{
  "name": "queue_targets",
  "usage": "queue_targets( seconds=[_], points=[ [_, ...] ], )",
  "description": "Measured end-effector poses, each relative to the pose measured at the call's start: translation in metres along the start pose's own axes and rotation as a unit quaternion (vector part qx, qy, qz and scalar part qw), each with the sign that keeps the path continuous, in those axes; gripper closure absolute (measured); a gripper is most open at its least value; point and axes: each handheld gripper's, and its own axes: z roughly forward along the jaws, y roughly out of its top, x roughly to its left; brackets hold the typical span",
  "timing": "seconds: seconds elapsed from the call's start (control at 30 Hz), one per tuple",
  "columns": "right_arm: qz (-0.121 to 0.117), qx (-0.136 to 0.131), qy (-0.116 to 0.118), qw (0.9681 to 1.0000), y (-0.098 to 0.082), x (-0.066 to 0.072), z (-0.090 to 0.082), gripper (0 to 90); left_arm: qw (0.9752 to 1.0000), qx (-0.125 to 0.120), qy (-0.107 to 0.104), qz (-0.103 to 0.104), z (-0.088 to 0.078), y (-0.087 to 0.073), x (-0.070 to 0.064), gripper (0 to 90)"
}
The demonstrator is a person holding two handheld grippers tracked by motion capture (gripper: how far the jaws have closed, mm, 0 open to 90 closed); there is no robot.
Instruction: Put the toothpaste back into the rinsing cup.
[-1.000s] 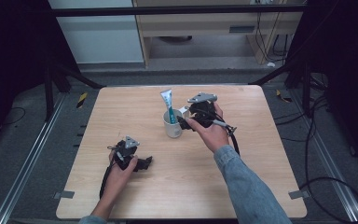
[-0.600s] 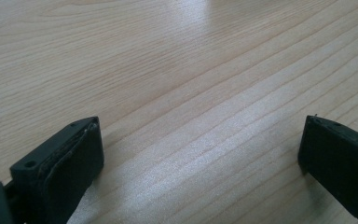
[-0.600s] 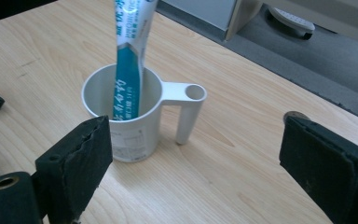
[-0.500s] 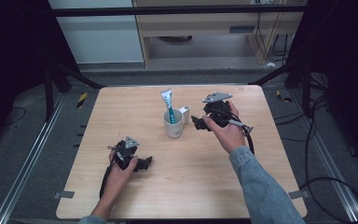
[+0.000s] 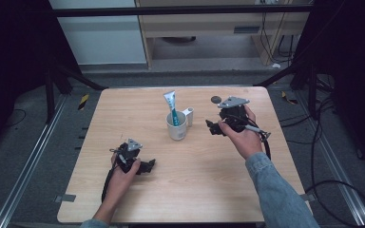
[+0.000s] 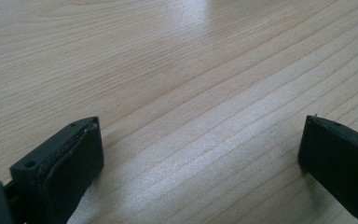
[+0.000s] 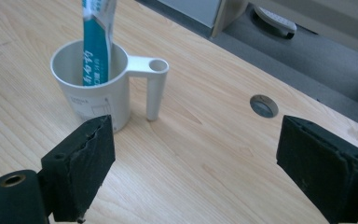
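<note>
A white cup (image 5: 177,126) is seen at the centre of the high view, standing upright on the wooden table (image 5: 204,175), with a teal-and-white toothpaste tube (image 5: 171,105) standing in it, its flat crimped end up and leaning slightly toward the upper left of the frame. The cup's handle (image 5: 189,115) points to the upper right.

The right gripper (image 5: 212,127) is held just right of the cup, near it but apart, with its jaws aimed leftward. In the right gripper view the jaws are seen spread wide with nothing between them; the cup (image 7: 95,88) lies in the upper left of that frame, beyond the left jaw, and the tube (image 7: 95,42) rises from it nearly vertically. A small round grommet (image 7: 264,105) is set into the table at the right of that frame.

The left gripper (image 5: 148,166) rests low on the table in the lower left of the high view, well apart from the cup. In the left gripper view its jaws are likewise spread, with bare wood between them.

The right gripper is judged the nearer one. Since the tube's long axis is close to vertical and stands up and to the left of the jaws' line, a lift and a leftward shift would be called for before the tube could be closed on.
</note>
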Motion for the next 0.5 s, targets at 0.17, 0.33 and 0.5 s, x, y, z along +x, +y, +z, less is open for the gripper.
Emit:
queue_targets(
  seconds=[0.17,0.33,0.5],
  points=[
    [0.011,0.003,-0.007,0.9999,-0.008,-0.009,-0.006,11.9,1.0000,0.000,0.000,0.000,0.000,0.000,0.000,0.0],
    [0.017,0.013,-0.009,0.9997,-0.021,-0.015,-0.008,11.8,1.0000,0.000,0.000,0.000,0.000,0.000,0.000,0.0],
    [0.025,0.017,-0.010,0.9995,-0.031,-0.020,-0.010,11.7,1.0000,0.000,0.000,0.000,0.000,0.000,0.000,0.0]
  ],
)
